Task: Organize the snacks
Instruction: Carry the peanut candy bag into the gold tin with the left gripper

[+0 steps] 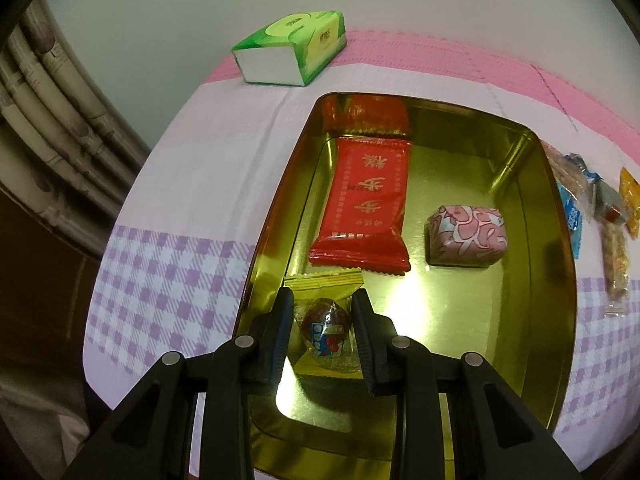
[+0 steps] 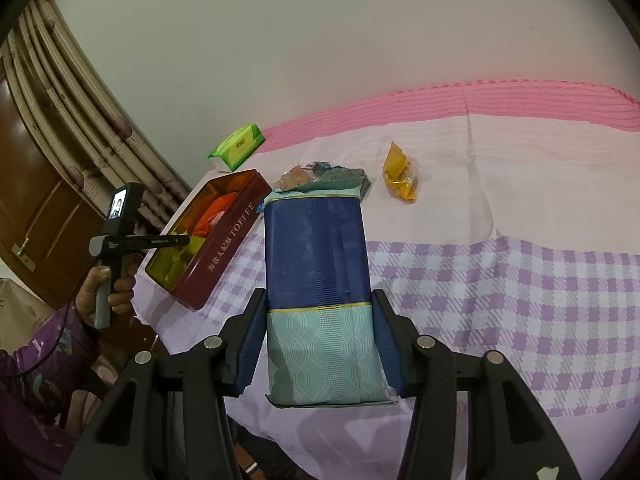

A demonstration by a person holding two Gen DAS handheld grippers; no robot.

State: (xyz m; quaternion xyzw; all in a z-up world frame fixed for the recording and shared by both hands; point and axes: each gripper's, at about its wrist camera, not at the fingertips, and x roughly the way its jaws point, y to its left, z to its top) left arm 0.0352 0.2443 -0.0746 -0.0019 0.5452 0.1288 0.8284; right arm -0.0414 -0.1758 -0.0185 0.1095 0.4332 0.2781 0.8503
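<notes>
My left gripper (image 1: 323, 294) is shut on a yellow-edged clear candy packet (image 1: 326, 324) with a dark red sweet inside, low over the near left corner of the gold-lined tin (image 1: 552, 240). Inside the tin lie a red packet (image 1: 366, 200) and a pink patterned wrapped block (image 1: 466, 236). My right gripper (image 2: 319, 296) is shut on a long blue and teal packet (image 2: 316, 248), held above the checked cloth to the right of the tin (image 2: 224, 248). The right wrist view shows the left gripper's handle (image 2: 120, 236) in a hand (image 2: 104, 292), reaching over the tin.
A green tissue pack (image 1: 292, 46) lies beyond the tin by the wall. Several loose snacks (image 2: 320, 174) and a yellow packet (image 2: 400, 176) lie on the cloth to the tin's right. Curtains (image 2: 80, 120) hang at the left past the table edge.
</notes>
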